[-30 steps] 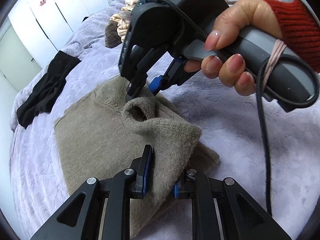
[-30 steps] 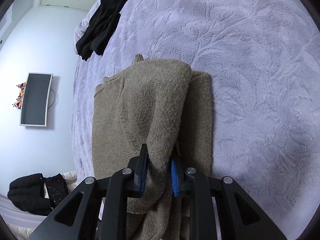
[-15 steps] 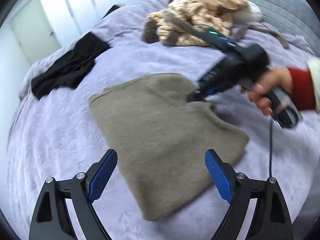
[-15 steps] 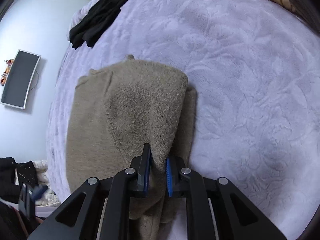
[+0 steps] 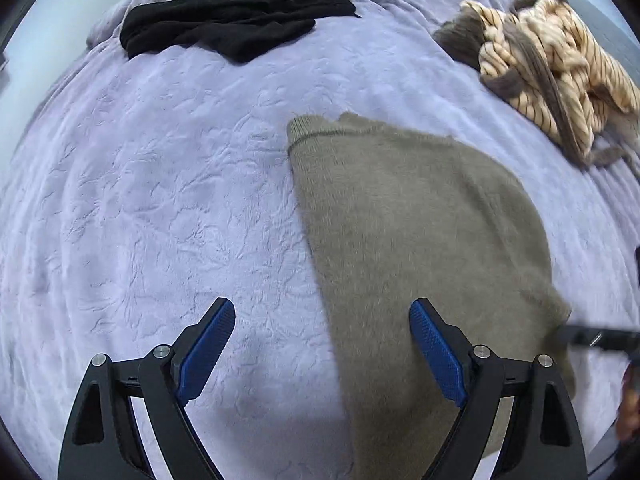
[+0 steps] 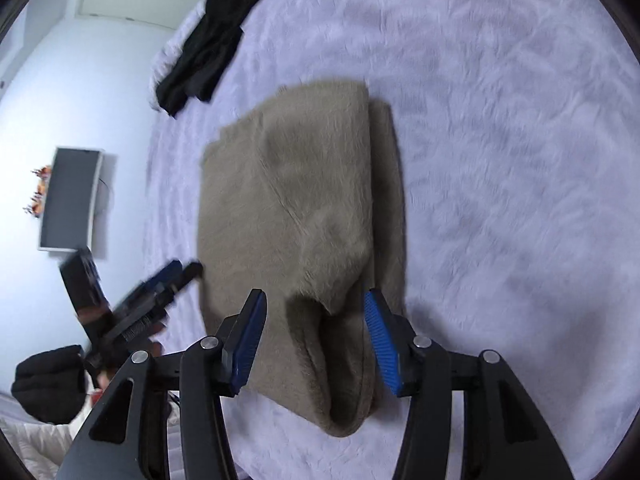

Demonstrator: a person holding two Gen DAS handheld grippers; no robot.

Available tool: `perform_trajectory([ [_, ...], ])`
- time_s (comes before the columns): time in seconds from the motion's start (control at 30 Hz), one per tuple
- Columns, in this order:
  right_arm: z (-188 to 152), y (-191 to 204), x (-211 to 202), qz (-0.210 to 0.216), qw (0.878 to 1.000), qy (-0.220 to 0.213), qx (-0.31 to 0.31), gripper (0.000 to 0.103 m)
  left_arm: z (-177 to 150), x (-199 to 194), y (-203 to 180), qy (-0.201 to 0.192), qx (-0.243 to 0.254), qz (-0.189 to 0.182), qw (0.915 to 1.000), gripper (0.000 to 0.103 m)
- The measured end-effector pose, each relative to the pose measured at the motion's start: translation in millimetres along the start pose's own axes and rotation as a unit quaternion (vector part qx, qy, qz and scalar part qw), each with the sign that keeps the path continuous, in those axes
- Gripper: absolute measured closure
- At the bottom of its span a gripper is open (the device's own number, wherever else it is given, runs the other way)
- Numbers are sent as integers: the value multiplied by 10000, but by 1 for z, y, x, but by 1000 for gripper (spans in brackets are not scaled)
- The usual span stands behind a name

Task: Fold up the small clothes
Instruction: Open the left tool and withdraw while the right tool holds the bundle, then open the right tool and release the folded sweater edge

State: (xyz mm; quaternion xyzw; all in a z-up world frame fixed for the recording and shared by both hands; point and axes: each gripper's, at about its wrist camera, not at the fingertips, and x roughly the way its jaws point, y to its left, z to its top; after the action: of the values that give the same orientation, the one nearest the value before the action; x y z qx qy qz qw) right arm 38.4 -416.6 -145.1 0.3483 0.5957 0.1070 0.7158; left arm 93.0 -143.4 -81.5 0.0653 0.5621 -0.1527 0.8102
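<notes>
Left wrist view shows us a taupe sweater [image 5: 420,232] of fuzzy knit, lying folded on the lilac bedspread [image 5: 160,200], which has a soft plush surface with a crinkled embossed pattern. Our left gripper [image 5: 322,344] hangs above the near edge of the sweater with its fingers spread wide; the ribbed blue pads [image 5: 438,356] hold nothing. One pad is over the sweater, the other over the bare bedspread. At the far side of the sweater we see a ribbed cuff or hem sticking out as a small rounded tab. Farther back lies a black garment [image 5: 236,20], flat and crumpled, and at the right a bundle of cream cloth with thin dark stripes [image 5: 560,64], tangled with a grey piece.

From the right wrist view, the sweater [image 6: 296,208] has a long rounded shape, with a folded layer on top and a narrower strip under it at the right. Our right gripper [image 6: 314,336] is also spread apart, its pads at both sides of the near end of the sweater, not pinching it. The left gripper [image 6: 160,292] appears blurred just beside the sweater's left edge.
</notes>
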Motion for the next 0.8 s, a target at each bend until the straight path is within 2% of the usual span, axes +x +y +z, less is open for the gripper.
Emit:
perform_trajectory([
  [0.03,-3,6,4,-84,9998,44,-162,93,3,-3,-1,-98,19,22,9999,14],
  [0.13,-15,10,2,-209,9994,-115,-241,93,0,-1,-8,-271,278,216,9990,14],
  [0.2,-22,-6,6,-249,9996,-132,61,93,-6,17,-10,-69,503,285,9983,14],
  [0.3,-33,-36,18,-227,9991,-132,334,94,-15,28,-4,101,289,-86,9995,13],
  [0.4,-42,-43,13,-156,9988,-329,333,94,-14,27,2,165,130,-204,9996,13],
  [0.47,-47,-46,6,-350,9977,-394,425,77,-14,21,6,203,66,-296,9993,13],
  [0.5,-48,-48,2,-456,9970,-407,475,58,-14,16,8,201,49,-360,9991,13],
  [0.63,-60,-43,-25,-454,9959,-554,550,57,-23,-7,13,163,195,-652,9975,13],
  [0.7,-66,-36,-37,-271,9964,-630,489,58,-31,-11,10,240,336,-736,9964,13],
  [0.8,-71,-23,-38,-169,9973,-610,371,60,-51,1,1,484,597,-508,9958,13],
])
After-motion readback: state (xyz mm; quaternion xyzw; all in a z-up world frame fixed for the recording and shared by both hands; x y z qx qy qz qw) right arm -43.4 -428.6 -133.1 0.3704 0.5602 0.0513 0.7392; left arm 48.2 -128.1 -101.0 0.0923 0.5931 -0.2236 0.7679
